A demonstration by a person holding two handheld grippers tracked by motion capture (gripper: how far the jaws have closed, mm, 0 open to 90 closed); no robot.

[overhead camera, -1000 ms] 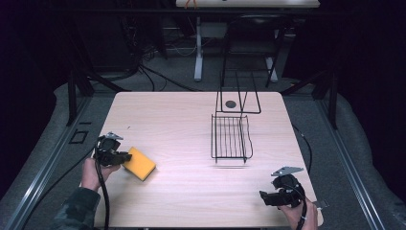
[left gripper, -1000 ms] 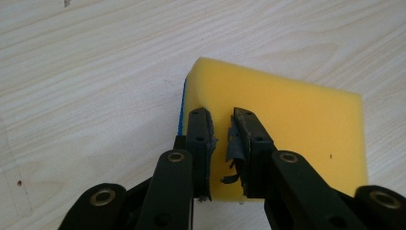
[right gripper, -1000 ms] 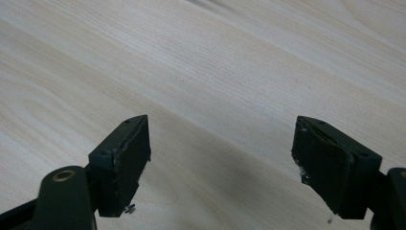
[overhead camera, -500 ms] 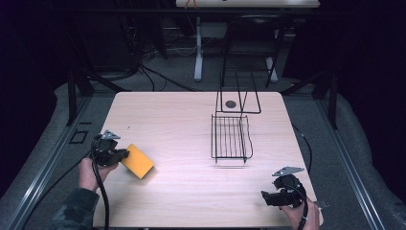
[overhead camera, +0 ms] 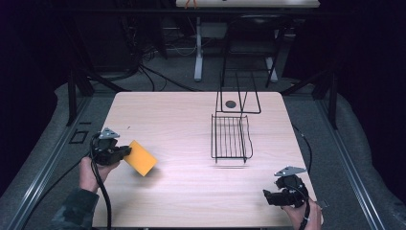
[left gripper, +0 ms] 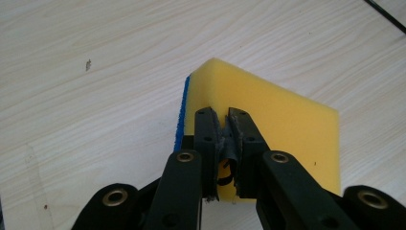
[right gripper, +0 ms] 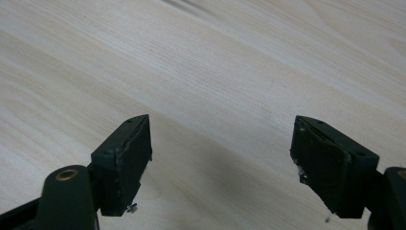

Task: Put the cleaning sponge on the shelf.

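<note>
A: Right, any writing to read? None that I can make out; the sponge (left gripper: 268,124) is plain yellow with a blue scrub layer along one side.

B: And the left gripper (overhead camera: 125,152)?

A: Jaws pressed tight on the sponge's near edge, squashing the foam between the pads. In the high view the sponge hangs tilted off the desk (overhead camera: 182,120), near its left edge, with its shadow on the wood below.

B: Right gripper (overhead camera: 266,196)?

A: Near the desk's front right corner, jaws spread wide, only bare wood between them in the right gripper view.

B: The surface itself?

A: Pale wood grain, rounded corners, a few tiny dark specks near the sponge. A black wire rack (overhead camera: 231,137) lies right of centre; behind it, at the far edge, a taller wire frame (overhead camera: 238,98) stands around a small dark disc (overhead camera: 231,103).

B: The room?

A: Dark. Grey floor all round, black cables (overhead camera: 158,76) trailing behind the desk, and the white legs of another table (overhead camera: 198,52) at the back.
</note>
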